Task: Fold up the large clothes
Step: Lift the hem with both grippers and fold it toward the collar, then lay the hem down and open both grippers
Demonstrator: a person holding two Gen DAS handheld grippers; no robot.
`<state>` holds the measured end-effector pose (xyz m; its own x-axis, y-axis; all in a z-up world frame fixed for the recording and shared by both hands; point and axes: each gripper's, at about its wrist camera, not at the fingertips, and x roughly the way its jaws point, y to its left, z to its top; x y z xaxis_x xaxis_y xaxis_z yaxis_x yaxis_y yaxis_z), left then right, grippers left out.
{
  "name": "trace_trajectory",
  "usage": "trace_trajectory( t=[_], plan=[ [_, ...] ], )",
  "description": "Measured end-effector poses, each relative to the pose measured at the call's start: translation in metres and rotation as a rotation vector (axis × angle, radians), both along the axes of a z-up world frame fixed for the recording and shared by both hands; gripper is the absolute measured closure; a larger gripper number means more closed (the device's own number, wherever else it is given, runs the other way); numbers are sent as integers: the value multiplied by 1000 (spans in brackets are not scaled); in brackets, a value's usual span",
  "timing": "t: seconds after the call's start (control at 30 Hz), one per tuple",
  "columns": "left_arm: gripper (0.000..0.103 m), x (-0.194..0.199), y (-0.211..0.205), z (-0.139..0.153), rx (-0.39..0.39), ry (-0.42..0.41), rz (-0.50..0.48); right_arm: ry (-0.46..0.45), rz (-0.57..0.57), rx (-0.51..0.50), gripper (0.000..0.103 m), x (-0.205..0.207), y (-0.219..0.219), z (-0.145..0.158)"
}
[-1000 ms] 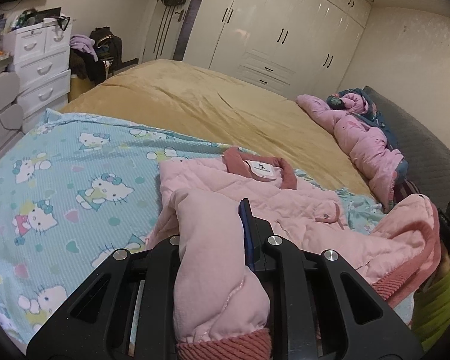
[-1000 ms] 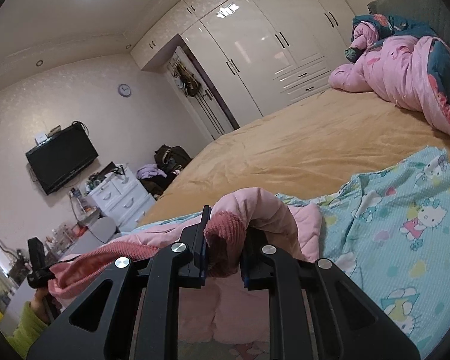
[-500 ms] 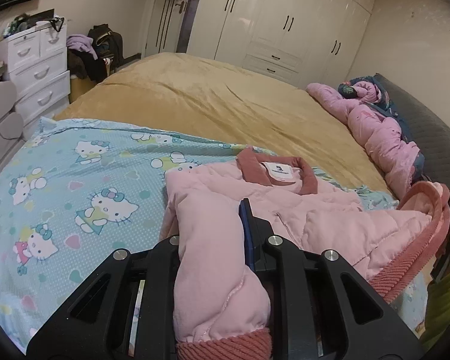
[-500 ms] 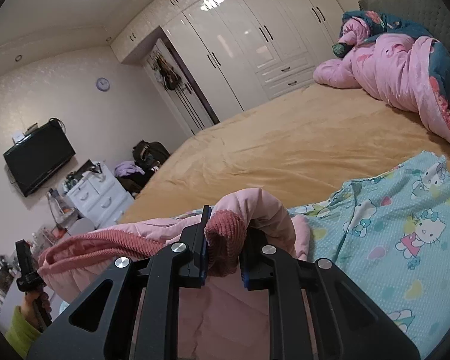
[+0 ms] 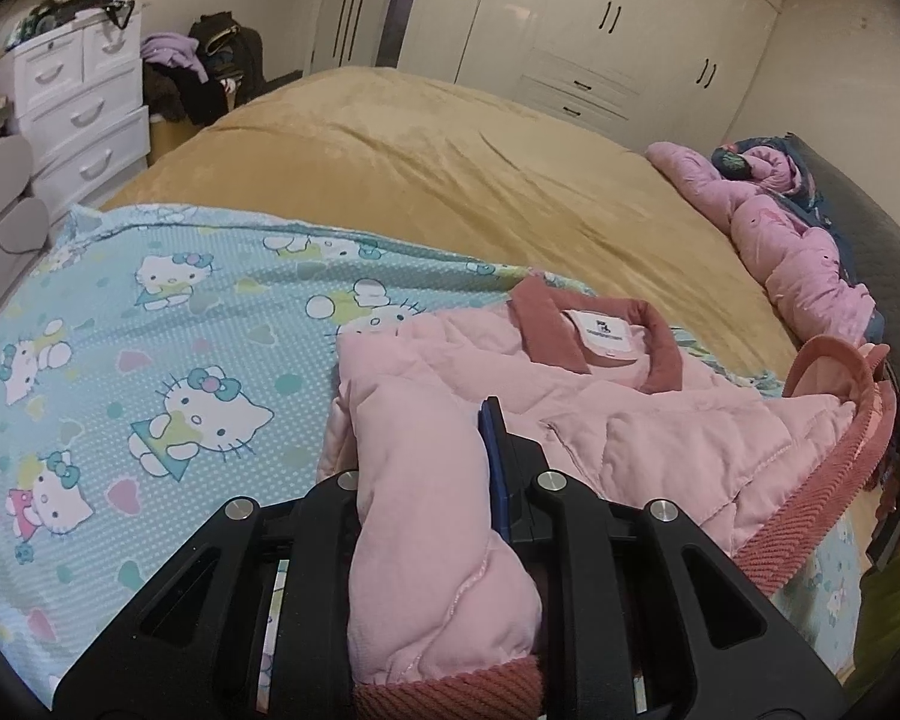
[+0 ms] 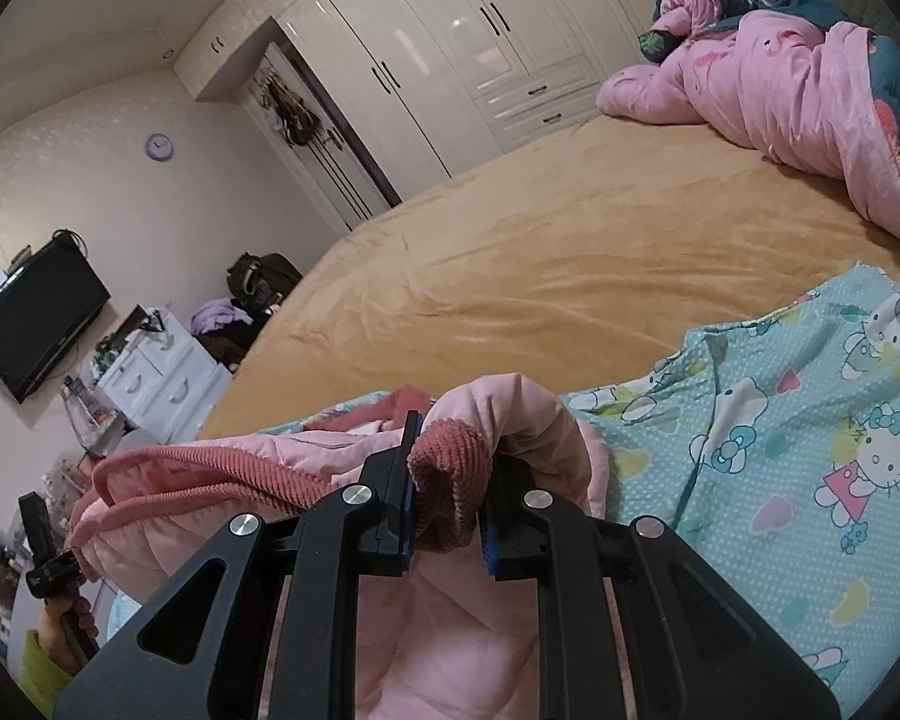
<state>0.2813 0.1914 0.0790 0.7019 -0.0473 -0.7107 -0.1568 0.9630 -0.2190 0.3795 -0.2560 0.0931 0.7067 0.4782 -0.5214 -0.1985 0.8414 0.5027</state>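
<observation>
Now the left gripper [image 5: 432, 480] is clamping the pink jacket [image 5: 630, 414] by a sleeve, while the right gripper [image 6: 450, 498] is pinching its ribbed hem above the bed [image 6: 540, 252].

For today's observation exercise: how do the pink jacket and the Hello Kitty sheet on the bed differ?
The pink jacket is plain and quilted, with darker ribbed trim; the Hello Kitty sheet is thin, turquoise and cartoon-printed. The jacket is gripped at both ends by the left gripper and right gripper; the sheet lies spread, ungripped. The jacket lies on the sheet. Both are fabric.
</observation>
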Motion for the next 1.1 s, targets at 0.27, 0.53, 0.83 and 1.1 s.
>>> trace_trajectory(
  t=[0.27, 0.53, 0.83, 1.1],
  plan=[
    [89, 25, 4, -18, -14, 59, 13, 55, -29, -20, 86, 21, 12, -19],
    [89, 39, 6, -32, -23, 94, 22, 84, -55, 117, 74, 23, 2, -24],
    [87, 49, 1, -36, -33, 98, 20, -12, 46, -26, 13, -9, 45, -6],
    [48, 42, 0, -22, -127, 22, 16, 59, 253, -288, 14, -37, 141, -57]
  ],
)
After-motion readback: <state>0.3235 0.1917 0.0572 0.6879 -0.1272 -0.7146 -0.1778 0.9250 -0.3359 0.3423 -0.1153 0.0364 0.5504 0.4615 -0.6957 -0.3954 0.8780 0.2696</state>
